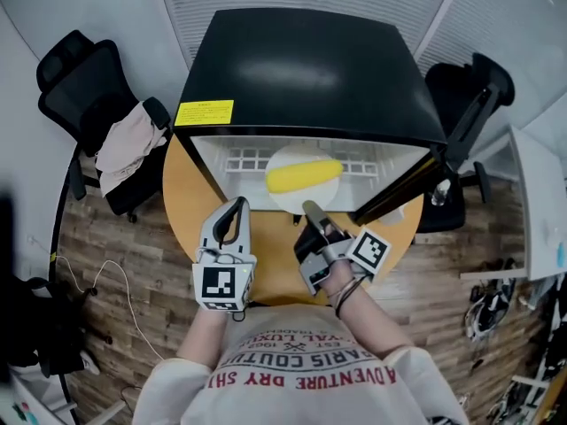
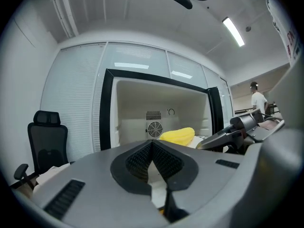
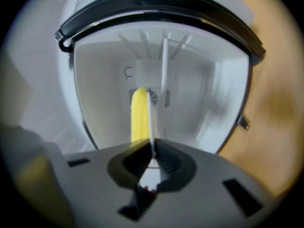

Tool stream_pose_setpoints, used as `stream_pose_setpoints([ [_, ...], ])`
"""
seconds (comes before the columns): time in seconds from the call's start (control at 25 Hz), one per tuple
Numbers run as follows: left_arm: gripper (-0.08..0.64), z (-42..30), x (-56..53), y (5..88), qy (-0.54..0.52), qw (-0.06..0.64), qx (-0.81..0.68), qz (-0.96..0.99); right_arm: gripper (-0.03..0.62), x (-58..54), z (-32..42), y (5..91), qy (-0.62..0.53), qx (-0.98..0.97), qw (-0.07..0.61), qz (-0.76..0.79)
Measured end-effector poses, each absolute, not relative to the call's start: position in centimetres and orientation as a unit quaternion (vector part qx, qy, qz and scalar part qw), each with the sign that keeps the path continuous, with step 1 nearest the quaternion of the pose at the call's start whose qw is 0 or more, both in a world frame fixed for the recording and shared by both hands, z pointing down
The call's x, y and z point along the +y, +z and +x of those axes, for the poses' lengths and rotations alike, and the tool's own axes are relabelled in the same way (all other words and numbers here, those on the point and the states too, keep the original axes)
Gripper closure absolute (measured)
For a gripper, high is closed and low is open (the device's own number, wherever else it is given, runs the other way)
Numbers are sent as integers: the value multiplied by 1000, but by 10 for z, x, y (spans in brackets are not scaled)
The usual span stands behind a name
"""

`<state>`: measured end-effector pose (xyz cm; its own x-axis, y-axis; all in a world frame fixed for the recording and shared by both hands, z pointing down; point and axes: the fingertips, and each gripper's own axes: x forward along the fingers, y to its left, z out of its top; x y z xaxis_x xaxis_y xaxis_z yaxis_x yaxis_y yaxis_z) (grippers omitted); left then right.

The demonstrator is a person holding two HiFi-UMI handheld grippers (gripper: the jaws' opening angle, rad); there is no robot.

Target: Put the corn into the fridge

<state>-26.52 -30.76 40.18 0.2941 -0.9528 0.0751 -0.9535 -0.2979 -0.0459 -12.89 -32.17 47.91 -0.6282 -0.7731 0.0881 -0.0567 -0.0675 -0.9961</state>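
1. Inside the open fridge [image 1: 310, 69], just past its front opening: corn [image 1: 304, 174], yellow and whole. Lies crosswise on a white plate [image 1: 285, 204], with a white wire shelf [image 1: 239, 159] showing behind.
2. At the plate's near rim: right gripper [image 1: 312, 209], jaws clamped on the thin white edge. Shows, in its own view, the corn to the left of that edge and the fridge's white interior beyond.
3. Just beside it, in front of the opening and apart from the plate: left gripper [image 1: 236, 204]. Holds nothing, with jaws together at the tips in its own view. Looks toward the corn and a round fan vent [image 2: 154, 128] on the back wall.
4. Around all this: black casing, white inside, with a yellow label [image 1: 205, 112] on top at the front left corner. Stands on a round wooden table [image 1: 182, 184], door [image 1: 399, 193] swung open to the right.
5. Beside the table: black office chair [image 1: 75, 78] on the left, draped with a pale cloth [image 1: 128, 144], and a second black chair [image 1: 469, 96] on the right, behind the door.
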Motion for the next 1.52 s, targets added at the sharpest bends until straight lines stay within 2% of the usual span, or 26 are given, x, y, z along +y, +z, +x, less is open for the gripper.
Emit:
stream_pose_setpoints([
  [0.48, 535, -263, -348, 416, 38, 21, -568, 822, 552, -359, -138, 488, -656, 591, 296, -366],
  [1.52, 535, -266, -362, 438, 30, 60, -555, 829, 528, -388, -144, 486, -630, 589, 338, -378],
])
